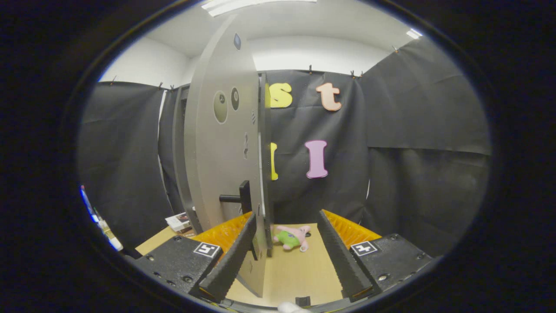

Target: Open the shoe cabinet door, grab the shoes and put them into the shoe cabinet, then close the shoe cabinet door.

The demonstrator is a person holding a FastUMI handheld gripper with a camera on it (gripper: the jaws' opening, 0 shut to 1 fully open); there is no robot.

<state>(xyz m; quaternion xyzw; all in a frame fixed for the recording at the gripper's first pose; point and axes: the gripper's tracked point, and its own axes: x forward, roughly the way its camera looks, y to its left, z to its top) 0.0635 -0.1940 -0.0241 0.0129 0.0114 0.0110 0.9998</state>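
The shoe cabinet door [217, 143], a tall grey panel, stands swung out toward the camera so that its free edge runs down between the two fingers, close against the left one. A dark handle [238, 198] projects from its left face, above the left fingertip. Behind the door, to the far left, the cabinet body [179, 152] shows as a dark upright frame; its interior is hidden by the door, so what it holds cannot be told. The gripper [286, 243] has its jaws spread wide and grasps nothing; the door edge lies in the gap without being pinched by both fingers. Whether the left finger touches the panel cannot be told. This placement suggests, as a judgement, that the door is being swung by its edge rather than by the handle. On the light wooden table [295, 274], just beyond the fingertips and to the right of the door, lies a small pink and green plush toy [292, 237]. At the far left of the table, beside the cabinet base, rests a small printed box [179, 222]. No shoes can be identified.
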